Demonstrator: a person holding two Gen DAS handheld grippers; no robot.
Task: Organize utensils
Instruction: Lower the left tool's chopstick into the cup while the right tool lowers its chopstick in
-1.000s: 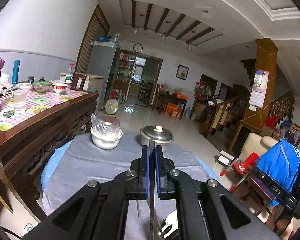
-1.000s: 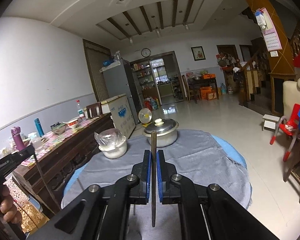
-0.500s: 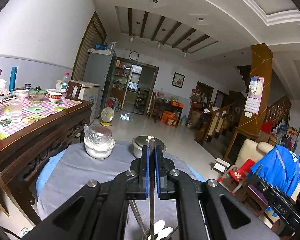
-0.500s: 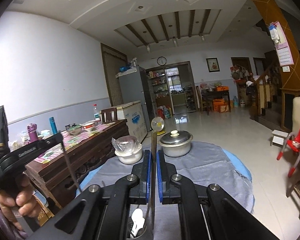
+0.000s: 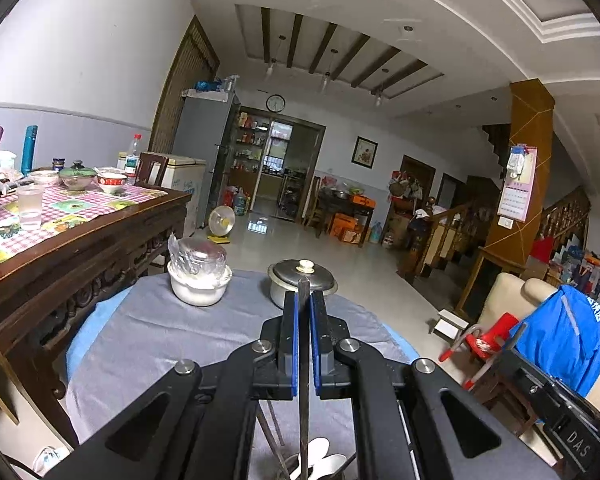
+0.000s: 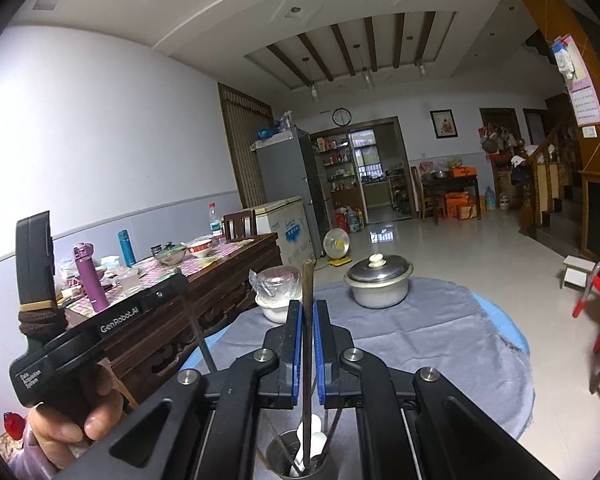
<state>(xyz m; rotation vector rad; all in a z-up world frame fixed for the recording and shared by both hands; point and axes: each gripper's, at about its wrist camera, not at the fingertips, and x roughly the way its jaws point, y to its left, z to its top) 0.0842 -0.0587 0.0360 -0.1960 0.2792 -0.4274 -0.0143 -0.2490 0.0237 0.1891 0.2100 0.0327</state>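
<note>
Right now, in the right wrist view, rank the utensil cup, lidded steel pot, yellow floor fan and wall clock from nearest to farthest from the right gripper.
1. Utensil cup, directly below the right gripper.
2. Lidded steel pot, ahead right on the table.
3. Yellow floor fan, on the floor beyond.
4. Wall clock, far wall.

Left gripper and right gripper each upright, fingers clamped together

Grey-clothed round table, pot, bowl

Two hand-held grippers, two held chopsticks, one utensil cup, one pot, one bowl.
</note>
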